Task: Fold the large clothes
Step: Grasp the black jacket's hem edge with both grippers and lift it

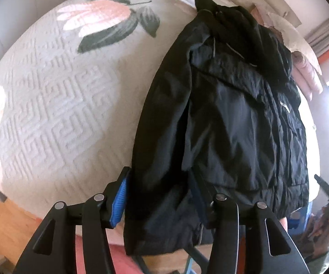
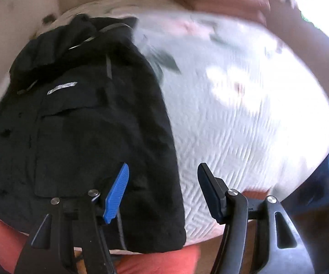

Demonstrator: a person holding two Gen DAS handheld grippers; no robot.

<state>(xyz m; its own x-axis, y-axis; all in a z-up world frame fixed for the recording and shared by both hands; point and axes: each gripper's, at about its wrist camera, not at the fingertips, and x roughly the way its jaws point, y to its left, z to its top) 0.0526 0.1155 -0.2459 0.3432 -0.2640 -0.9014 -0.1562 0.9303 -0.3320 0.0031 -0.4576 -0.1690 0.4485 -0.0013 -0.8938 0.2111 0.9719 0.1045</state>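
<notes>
**Inspector:** Starting nearest the cameras. What are the left tongs [image 1: 157, 196] doing?

**Assistant:** Their fingers are standing apart, and the lower hem of the black jacket [image 1: 228, 118] is lying between them. The blue pad [image 1: 118, 202] is showing clear on one side; the other finger is partly hidden by cloth. They are bracketing the fabric, not pinching it as far as I can judge.

**Inspector:** And the right tongs [image 2: 162, 191]?

**Assistant:** Also spread wide. The jacket's right edge is passing between the fingers, with the hem corner [image 2: 173, 235] hanging over the bed's near edge. This view is motion-blurred, so whether anything is touching is uncertain.

**Inspector:** Why this arrangement?

**Assistant:** In my judgement, both tongs are lining up on the hem, one at each lower corner, so the bottom can be carried up toward the collar.

**Inspector:** Farther out?

**Assistant:** The jacket is lying flat and narrow, sides seemingly folded in already, hood [image 1: 221, 16] pointing away. It is resting on the bedspread [image 1: 57, 105], a white textured cover with a pink flower print [image 1: 100, 16] beyond.
</notes>
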